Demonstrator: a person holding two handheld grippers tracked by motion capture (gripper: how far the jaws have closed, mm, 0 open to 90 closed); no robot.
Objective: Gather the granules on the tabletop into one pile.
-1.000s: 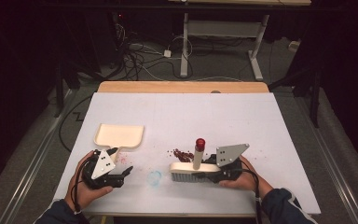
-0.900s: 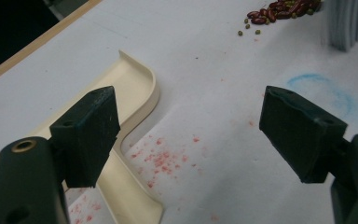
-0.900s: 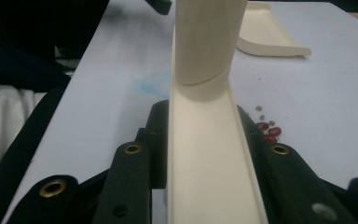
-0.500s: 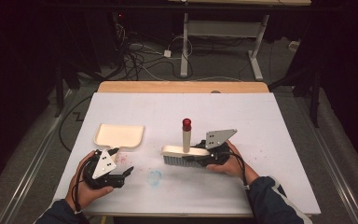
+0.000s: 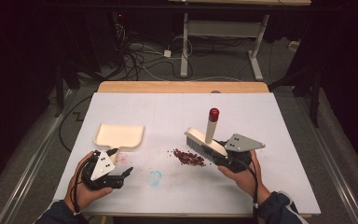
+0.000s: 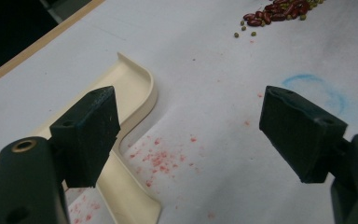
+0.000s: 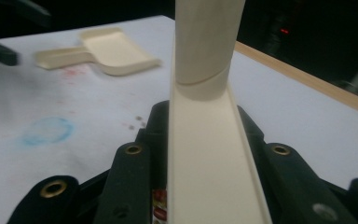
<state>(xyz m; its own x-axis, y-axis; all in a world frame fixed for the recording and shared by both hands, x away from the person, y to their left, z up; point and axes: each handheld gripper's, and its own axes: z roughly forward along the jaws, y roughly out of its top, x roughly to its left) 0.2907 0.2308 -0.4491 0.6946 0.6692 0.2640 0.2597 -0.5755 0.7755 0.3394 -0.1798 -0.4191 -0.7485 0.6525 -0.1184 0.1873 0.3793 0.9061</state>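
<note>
The far half of the surface (image 5: 168,105) lies open, while the dustpan (image 5: 119,136), beans (image 5: 189,157) and brush (image 5: 206,140) crowd the near middle.

Dark room, cables (image 5: 140,56) on floor (image 5: 32,140)

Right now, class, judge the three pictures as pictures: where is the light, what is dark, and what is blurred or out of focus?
High view: the white table is lit, the room behind dark. Left gripper view: jaws and dustpan sharp, the beans still legible. Right gripper view: the brush looms close and soft, the far dustpan and blue ring blurred.
</note>
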